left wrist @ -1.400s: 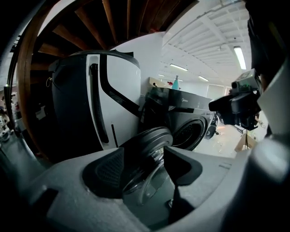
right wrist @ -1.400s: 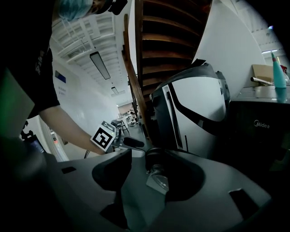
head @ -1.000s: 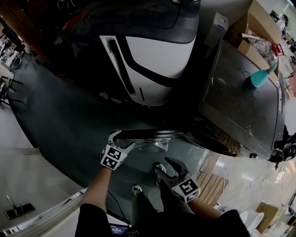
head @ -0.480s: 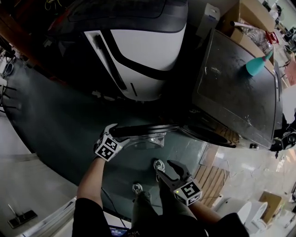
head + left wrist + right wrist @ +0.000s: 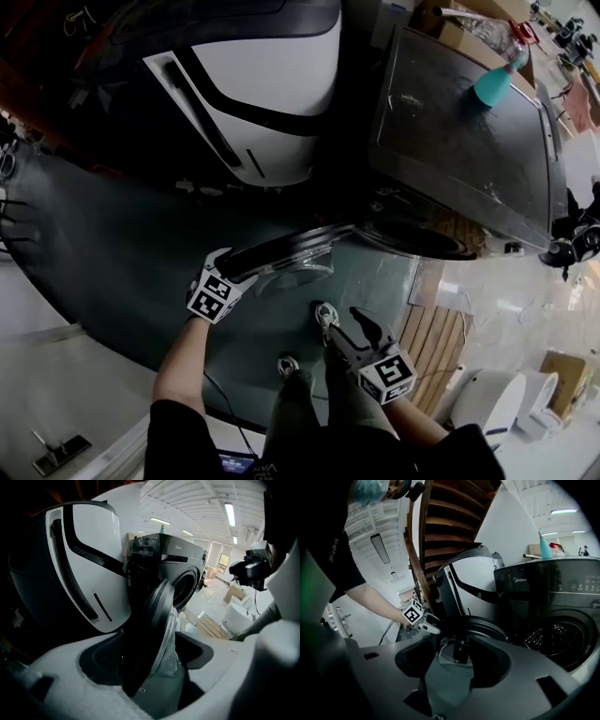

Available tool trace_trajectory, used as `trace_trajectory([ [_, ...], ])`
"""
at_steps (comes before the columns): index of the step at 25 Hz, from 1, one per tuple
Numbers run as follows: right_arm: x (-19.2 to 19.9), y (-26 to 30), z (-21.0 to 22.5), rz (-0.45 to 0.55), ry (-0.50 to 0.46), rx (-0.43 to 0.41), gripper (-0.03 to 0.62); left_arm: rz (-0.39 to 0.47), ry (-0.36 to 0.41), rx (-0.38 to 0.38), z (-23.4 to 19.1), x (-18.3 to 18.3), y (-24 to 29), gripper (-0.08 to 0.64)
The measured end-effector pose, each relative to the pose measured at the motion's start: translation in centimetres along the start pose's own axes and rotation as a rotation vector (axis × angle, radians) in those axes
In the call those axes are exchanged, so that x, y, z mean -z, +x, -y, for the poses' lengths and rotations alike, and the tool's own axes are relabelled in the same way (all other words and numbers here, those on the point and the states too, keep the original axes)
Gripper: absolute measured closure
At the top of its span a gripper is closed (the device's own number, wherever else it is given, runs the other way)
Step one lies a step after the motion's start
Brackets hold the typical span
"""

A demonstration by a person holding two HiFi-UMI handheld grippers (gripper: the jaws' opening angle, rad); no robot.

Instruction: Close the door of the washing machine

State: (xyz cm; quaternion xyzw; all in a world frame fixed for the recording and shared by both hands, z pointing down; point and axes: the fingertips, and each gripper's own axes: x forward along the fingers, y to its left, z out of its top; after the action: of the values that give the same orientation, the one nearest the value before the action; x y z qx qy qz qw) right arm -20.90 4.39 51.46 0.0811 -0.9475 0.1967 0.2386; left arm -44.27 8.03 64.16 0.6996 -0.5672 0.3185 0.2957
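Note:
The dark washing machine (image 5: 469,141) stands at the upper right with its round door (image 5: 291,251) swung open and seen edge-on. My left gripper (image 5: 232,269) is at the door's outer edge. In the left gripper view the door's dark rim (image 5: 157,616) runs between the wide jaws of this gripper (image 5: 150,663), which are closing, and I see no pad pressing on it. My right gripper (image 5: 361,328) hangs lower, open and holding nothing. In the right gripper view its jaws (image 5: 457,667) frame the door (image 5: 473,630), with the drum opening (image 5: 560,639) to the right.
A large white-and-black appliance (image 5: 253,94) stands left of the washer. A teal bottle (image 5: 492,84) sits on the washer's top. Wooden slats (image 5: 427,347) lie on the floor by the washer's front. A white bin (image 5: 492,398) is at lower right, and a wooden staircase (image 5: 450,517) rises behind.
The door's edge has swung from level to slanted towards the washer's opening, with my left gripper still at its outer end. My right gripper has drifted slightly right.

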Motion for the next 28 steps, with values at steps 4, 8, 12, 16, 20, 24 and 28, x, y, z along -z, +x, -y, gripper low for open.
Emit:
trace_trajectory([
  [4,1.1,-2.4,0.1,0.036,0.022,0.091,0.388,-0.01,-0.012,0.037,3.3,1.3,-0.8,0.212],
  [8,2.9,-5.2,-0.4,0.08,0.056,0.178,0.393,0.0,-0.001,0.089,7.3,2.4,-1.4,0.224],
  [12,5.0,-8.2,-1.5,0.144,0.107,0.257,0.396,0.02,-0.014,0.148,11.8,3.1,-2.0,0.225],
  [16,7.6,-11.3,-3.0,0.181,0.145,0.315,0.397,0.021,0.005,0.22,16.6,3.7,-2.1,0.229],
  [20,9.8,-13.9,-3.3,0.204,0.206,0.385,0.397,0.05,-0.007,0.28,20.4,3.0,-1.5,0.232],
  [24,12.5,-16.4,-3.0,0.207,0.231,0.449,0.4,0.068,-0.02,0.355,24.4,2.2,-0.6,0.233],
  [28,13.5,-18.6,-1.4,0.198,0.261,0.48,0.4,0.065,-0.058,0.415,28.3,1.0,0.5,0.233],
])
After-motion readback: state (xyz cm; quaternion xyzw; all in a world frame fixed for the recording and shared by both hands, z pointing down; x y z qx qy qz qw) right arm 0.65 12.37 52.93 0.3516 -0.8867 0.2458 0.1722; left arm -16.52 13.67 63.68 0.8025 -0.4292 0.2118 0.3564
